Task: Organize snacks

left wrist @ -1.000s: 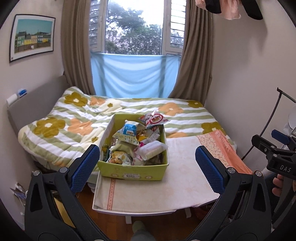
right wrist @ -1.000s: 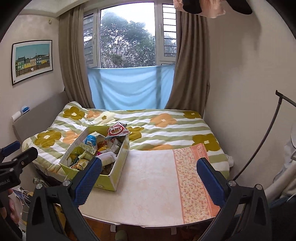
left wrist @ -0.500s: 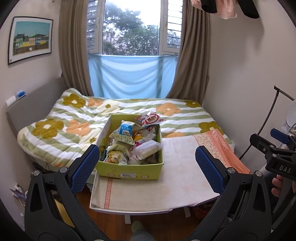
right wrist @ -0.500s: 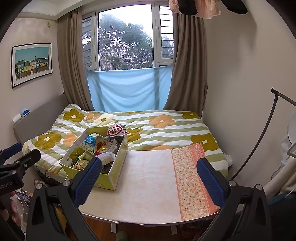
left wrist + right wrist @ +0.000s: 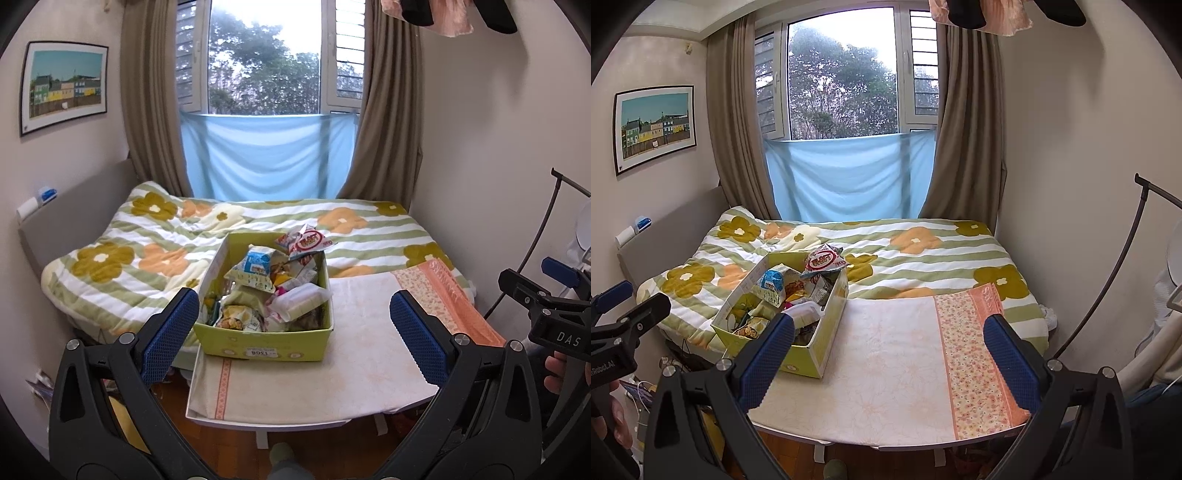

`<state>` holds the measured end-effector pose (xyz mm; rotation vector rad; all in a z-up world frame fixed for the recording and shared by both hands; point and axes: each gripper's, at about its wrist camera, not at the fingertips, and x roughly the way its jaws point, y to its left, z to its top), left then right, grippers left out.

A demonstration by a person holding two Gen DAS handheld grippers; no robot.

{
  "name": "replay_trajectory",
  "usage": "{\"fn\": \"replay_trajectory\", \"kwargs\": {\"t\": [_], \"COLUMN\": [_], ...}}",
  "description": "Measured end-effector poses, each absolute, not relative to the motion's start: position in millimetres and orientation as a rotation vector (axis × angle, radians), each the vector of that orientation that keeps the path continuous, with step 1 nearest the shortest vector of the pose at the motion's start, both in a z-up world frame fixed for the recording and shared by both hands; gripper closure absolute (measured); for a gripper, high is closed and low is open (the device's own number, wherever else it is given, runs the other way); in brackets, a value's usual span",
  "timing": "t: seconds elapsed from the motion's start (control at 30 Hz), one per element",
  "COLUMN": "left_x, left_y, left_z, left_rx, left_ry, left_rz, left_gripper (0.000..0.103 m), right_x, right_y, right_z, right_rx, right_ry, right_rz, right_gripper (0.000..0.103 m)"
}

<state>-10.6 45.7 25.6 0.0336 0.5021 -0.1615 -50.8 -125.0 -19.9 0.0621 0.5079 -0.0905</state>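
A yellow-green cardboard box [image 5: 264, 345] stuffed with snack packets stands at the left end of a small cloth-covered table [image 5: 351, 373]. It also shows in the right wrist view [image 5: 827, 332]. A red-and-white snack bag [image 5: 306, 240] pokes out at the box's far end, also seen from the right wrist [image 5: 823, 260]. My left gripper [image 5: 291, 336] is open and empty, held back from the table's near edge. My right gripper [image 5: 890, 354] is open and empty, also short of the table.
A bed with a flowered, striped quilt [image 5: 155, 240] lies behind the table, under a window. The table's right end carries a pink floral cloth strip [image 5: 975, 354]. A black stand [image 5: 1126, 266] curves along the right wall. Wooden floor lies below the table.
Both grippers have drawn back and tilted up slightly, so the table and box sit a little lower and smaller in view. Both stay open and empty.
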Motion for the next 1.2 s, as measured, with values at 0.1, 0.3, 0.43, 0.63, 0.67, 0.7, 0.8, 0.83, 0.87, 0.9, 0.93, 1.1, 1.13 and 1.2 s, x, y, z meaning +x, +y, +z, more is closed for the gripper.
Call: {"fn": "replay_trajectory", "kwargs": {"t": [0.1,0.3,0.43,0.63,0.67,0.7,0.8,0.83,0.87,0.9,0.93,1.1,1.13,1.2], "left_x": [-11.3,-10.1,-10.1,-10.9,-10.5,-10.3,-12.5,-14.6,-16.1,-17.3,-17.9,-13.8,-14.1,-13.9], "left_y": [43.6,41.1,40.4,40.1,39.9,39.2,37.7,37.3,36.8,35.6,33.3,21.8,21.2,21.6], "left_z": [25.6,24.6,24.6,26.2,26.1,26.3,27.7,28.8,29.7,30.5,31.1,28.0,26.7,26.3], "left_rx": [0.038,0.038,0.029,0.037,0.038,0.04,0.04,0.041,0.044,0.052,0.07,0.133,0.131,0.119], "left_ry": [0.499,0.503,0.5,0.485,0.484,0.481,0.452,0.437,0.427,0.417,0.41,0.41,0.405,0.403], "left_rz": [-0.17,-0.173,-0.177,-0.162,-0.159,-0.152,-0.132,-0.126,-0.123,-0.115,-0.096,-0.034,-0.042,-0.054], "left_gripper": [0.001,0.001,0.001,0.001,0.001,0.001,0.001,0.001,0.001,0.001,0.0,0.0,0.0,0.0], "right_x": [-50.9,-50.5,-50.2,-48.8,-48.9,-48.8,-48.8,-48.8,-48.8,-48.9,-49.1,-48.2,-47.6,-46.6], "right_y": [-125.5,-124.7,-123.3,-123.8,-124.1,-124.0,-123.9,-123.5,-123.3,-123.2,-123.3,-125.8,-126.8,-128.0], "right_z": [-19.4,-19.1,-19.6,-20.4,-20.4,-20.2,-20.4,-20.4,-20.4,-20.2,-20.2,-21.7,-22.4,-23.3], "right_rx": [0.062,0.064,0.066,0.068,0.068,0.068,0.068,0.068,0.068,0.067,0.069,0.071,0.072,0.073], "right_ry": [0.506,0.506,0.51,0.511,0.511,0.511,0.511,0.511,0.511,0.509,0.507,0.507,0.509,0.512], "right_rz": [-0.091,-0.091,-0.093,-0.098,-0.098,-0.097,-0.097,-0.098,-0.098,-0.098,-0.099,-0.101,-0.101,-0.102], "right_gripper": [0.001,0.001,0.001,0.001,0.001,0.001,0.001,0.001,0.001,0.001,0.001,0.001,0.001,0.001]}}
